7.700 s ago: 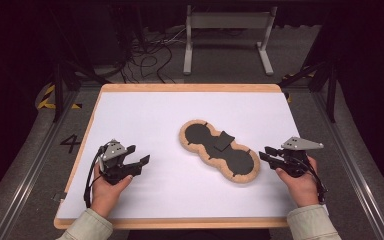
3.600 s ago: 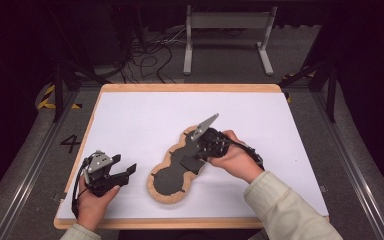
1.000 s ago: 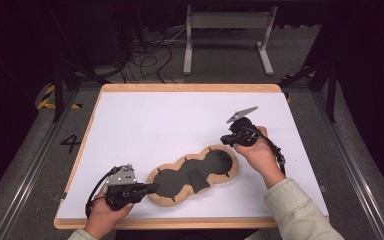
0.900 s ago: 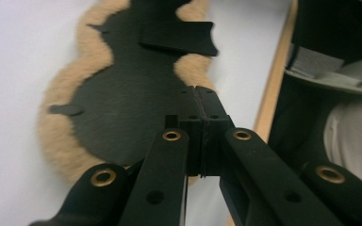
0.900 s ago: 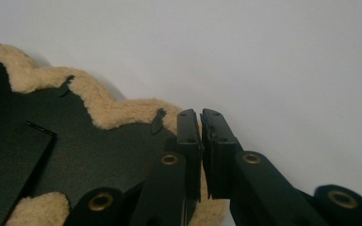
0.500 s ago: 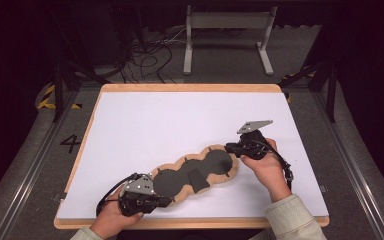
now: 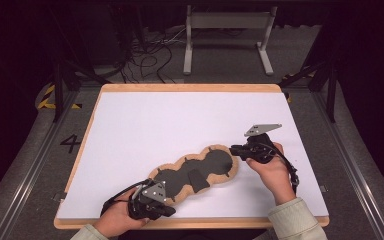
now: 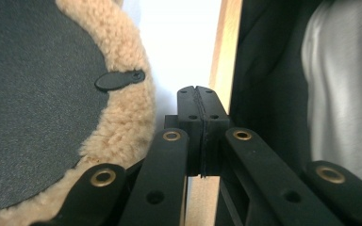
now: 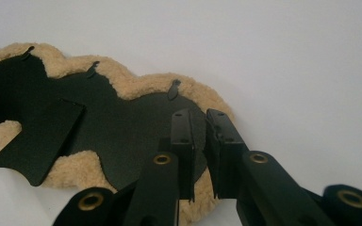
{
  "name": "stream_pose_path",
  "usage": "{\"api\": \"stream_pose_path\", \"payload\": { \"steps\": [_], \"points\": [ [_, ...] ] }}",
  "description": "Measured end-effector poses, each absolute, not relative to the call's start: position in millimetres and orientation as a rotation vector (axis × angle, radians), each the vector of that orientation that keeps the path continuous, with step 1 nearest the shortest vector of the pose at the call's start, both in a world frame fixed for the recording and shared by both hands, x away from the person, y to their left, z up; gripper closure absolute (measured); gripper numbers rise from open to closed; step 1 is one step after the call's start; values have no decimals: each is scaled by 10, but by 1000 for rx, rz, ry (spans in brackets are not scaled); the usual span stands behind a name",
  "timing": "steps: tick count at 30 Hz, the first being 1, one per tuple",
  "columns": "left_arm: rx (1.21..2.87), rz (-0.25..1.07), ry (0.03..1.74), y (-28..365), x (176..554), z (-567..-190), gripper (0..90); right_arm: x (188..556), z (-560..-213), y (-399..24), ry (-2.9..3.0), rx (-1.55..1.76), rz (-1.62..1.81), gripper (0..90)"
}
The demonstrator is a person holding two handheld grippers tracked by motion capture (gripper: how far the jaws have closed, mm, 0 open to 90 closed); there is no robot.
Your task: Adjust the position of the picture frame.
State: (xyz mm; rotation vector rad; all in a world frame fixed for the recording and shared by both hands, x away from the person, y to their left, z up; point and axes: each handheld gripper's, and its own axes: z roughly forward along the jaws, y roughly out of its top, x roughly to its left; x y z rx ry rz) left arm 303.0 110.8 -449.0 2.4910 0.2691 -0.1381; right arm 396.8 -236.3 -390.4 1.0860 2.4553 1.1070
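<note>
Long tan fleece pad with three-lobed black facing [image 7: 196, 170] lies slantwise on the white table [image 7: 180, 120]. Left gripper [image 8: 199, 96] clenched empty just beside its near end; right gripper [image 9: 198, 117], jaws just parting, straddles the far rim without pressing it.

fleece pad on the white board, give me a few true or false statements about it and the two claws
1. The fleece pad lies flat on the white board. True.
2. The left claw stands wide open. False: its jaws are pressed together, with nothing between them, beside the pad's fleece rim.
3. The right claw is at the pad's end nearer the board's right edge. True.
4. The pad's dark face is turned down. False: the dark face is up, with the tan fleece showing as a border around it.
5. A loose dark flap sits on the pad's dark face. True.
6. The right claw holds the pad in the air. False: the pad rests on the board.
</note>
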Motion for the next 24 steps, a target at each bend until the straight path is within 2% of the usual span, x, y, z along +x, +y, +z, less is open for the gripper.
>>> {"api": "stream_pose_path", "payload": {
  "steps": [3, 12, 18, 24],
  "points": [
    [2506, -84, 295, 1109, 3060, -4496, 900, 3962, -3909, -2380, 2457, 1091, 1107, 822],
    [2494, -74, 330, 1149, 3164, -4499, 900, 3921, -3927, -2430, 2444, 1106, 1097, 815],
    [2454, 38, 491, 1246, 3353, -4505, 900, 3871, -3939, -2495, 2436, 1118, 1084, 810],
    [2430, 74, 589, 1277, 3474, -4507, 900, 3829, -3981, -2539, 2428, 1138, 1066, 806]
  ]
}}
